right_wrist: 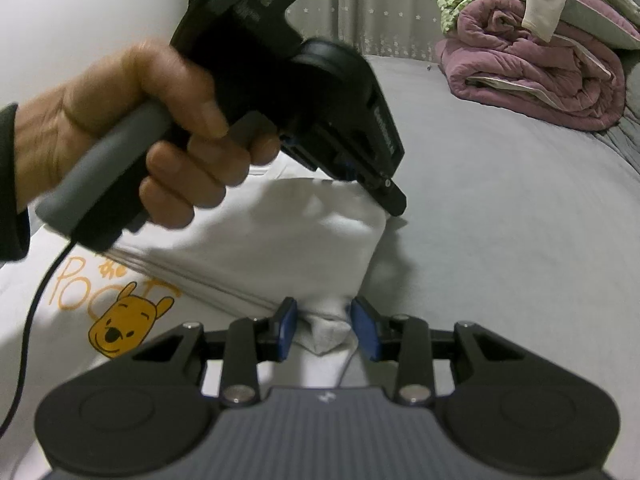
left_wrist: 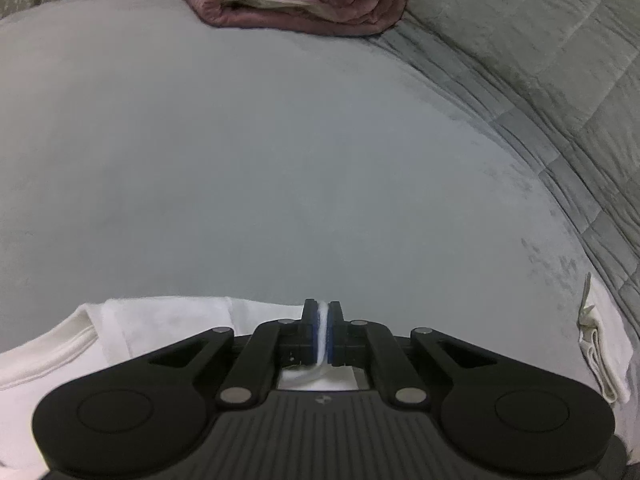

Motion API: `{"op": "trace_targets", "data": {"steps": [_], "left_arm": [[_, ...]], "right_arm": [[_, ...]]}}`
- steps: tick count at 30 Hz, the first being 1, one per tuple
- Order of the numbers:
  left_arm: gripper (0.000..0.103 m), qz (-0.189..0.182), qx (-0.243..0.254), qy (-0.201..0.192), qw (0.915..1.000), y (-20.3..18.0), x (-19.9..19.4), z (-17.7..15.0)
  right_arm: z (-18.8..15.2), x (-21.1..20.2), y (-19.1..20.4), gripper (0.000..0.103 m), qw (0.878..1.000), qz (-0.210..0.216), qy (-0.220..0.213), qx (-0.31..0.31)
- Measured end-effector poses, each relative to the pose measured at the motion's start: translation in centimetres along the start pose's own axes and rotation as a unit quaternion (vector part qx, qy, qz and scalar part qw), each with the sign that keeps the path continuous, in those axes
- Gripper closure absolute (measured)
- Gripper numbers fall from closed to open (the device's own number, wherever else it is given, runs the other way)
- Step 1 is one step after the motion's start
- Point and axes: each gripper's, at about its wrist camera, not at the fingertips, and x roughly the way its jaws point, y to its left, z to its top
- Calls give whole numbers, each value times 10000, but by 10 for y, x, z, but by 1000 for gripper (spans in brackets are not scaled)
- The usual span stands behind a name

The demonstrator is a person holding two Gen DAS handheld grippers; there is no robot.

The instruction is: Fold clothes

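The left gripper is pressed together on a fold of the white T-shirt, lifting its edge. The right gripper is spread, with a bunched corner of the shirt between its 2 blue pads. The shirt lies on the grey bed sheet, bear print up. Well beyond the shirt sits a folded mauve quilt.

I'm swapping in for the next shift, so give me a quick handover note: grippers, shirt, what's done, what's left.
Left gripper: shut on a pinch of the white shirt.
Right gripper: open, a shirt corner between its pads, not clamped.
The shirt, with a yellow bear print, lies on the grey bed, partly bunched.
Pink blanket sits folded at the far end.
Done: one side gathered. Left: grip the corner and complete the folds.
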Motion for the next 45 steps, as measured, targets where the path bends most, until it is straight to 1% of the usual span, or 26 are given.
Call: {"op": "trace_targets", "data": {"steps": [4, 6, 8, 12, 15, 18, 19, 21, 23, 25, 28, 29, 32, 33, 34, 35, 38, 41, 44, 45], "left_arm": [[100, -131, -3, -287, 9995, 3, 1, -1], [100, -170, -20, -418, 9990, -2, 12, 5], [100, -127, 59, -483, 9987, 4, 2, 0], [100, 8, 182, -514, 9985, 5, -6, -1], [100, 76, -43, -797, 9968, 11, -22, 3], [100, 329, -165, -1086, 9934, 13, -46, 7], [100, 408, -96, -1168, 9923, 12, -54, 5], [100, 497, 47, -1334, 9898, 7, -73, -5], [100, 499, 109, -1386, 9890, 5, -94, -23], [99, 605, 125, -1361, 9888, 9, -112, -47], [99, 889, -33, -1242, 9883, 25, -139, -85], [99, 998, -84, -1208, 9876, 30, -148, -98], [99, 1591, -211, -1222, 9794, 52, -170, -127], [99, 1787, -254, -1225, 9759, 60, -177, -137], [99, 1983, -296, -1229, 9720, 67, -184, -147], [99, 2154, -345, -1234, 9681, 74, -191, -156], [99, 2272, -622, -1295, 9632, 92, -195, -165], [99, 2388, -898, -1355, 9574, 109, -199, -175], [99, 2463, -1134, -1399, 9523, 123, -204, -183], [99, 2500, -1105, -1421, 9514, 124, -206, -185]], "right_arm": [[1, 0, -1, 70, 10000, -6, 23, 61], [2, -1, -2, 70, 9999, -8, 29, 109], [2, -1, -1, 70, 9999, -10, 33, 124], [1, 0, -1, 70, 9999, 2, 45, 162], [1, 1, -5, 70, 9994, 70, 78, 322], [-1, 3, -12, 69, 9979, 213, 153, 592], [0, 2, -15, 69, 9974, 262, 162, 654], [2, 0, -22, 69, 9961, 356, 147, 791], [4, -3, -29, 69, 9948, 427, 95, 916], [6, -7, -35, 69, 9943, 439, 5, 969], [8, -15, -45, 69, 9923, 443, -115, 1150], [10, -17, -51, 69, 9911, 458, -168, 1240], [11, -21, -62, 70, 9864, 509, -302, 1530], [11, -21, -64, 79, 9849, 549, -341, 1609], [11, -21, -64, 85, 9840, 615, -390, 1624], [11, -21, -60, 90, 9842, 678, -423, 1577], [11, -14, -44, 90, 9895, 673, -416, 1210], [6, 0, -31, 90, 9948, 528, -154, 860], [4, 0, -20, 90, 9985, 332, -97, 430], [4, 0, -17, 90, 9992, 274, -78, 296]]}}
